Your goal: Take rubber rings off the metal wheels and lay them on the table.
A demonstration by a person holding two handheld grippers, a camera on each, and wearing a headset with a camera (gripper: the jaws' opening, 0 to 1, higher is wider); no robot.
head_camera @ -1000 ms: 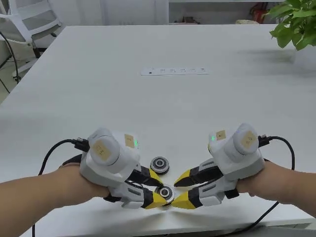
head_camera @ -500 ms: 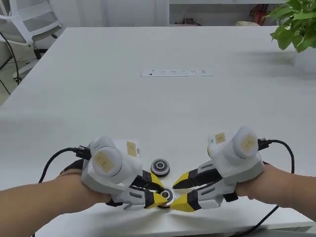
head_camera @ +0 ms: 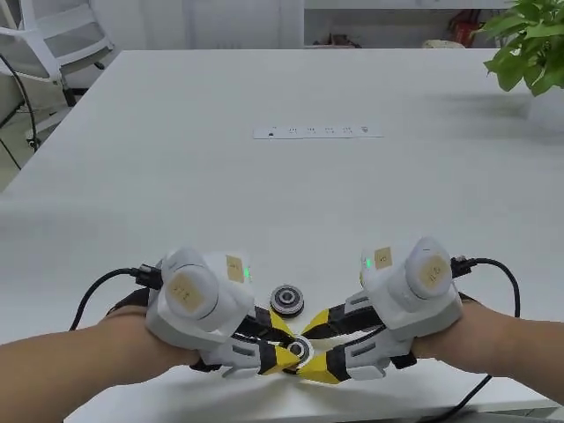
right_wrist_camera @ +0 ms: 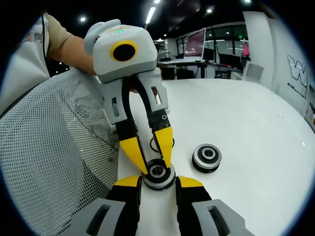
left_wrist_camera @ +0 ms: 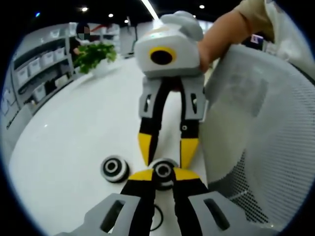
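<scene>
The metal wheel [head_camera: 296,349] is clamped from nine o'clock by the left hand-held gripper [left_wrist_camera: 163,175] and from three o'clock by the right hand-held gripper [right_wrist_camera: 158,181], seemingly steadied for stripping.

The left gripper [head_camera: 280,342] and right gripper [head_camera: 311,351] match. Each has a pale grey rounded housing, a tan square sticker on its round end cap, a small green light, and black jaws tipped in yellow. A black cable [head_camera: 97,282] trails from each gripper. A beige short sleeve [right_wrist_camera: 53,33] sits upper left in the right gripper view.
</scene>
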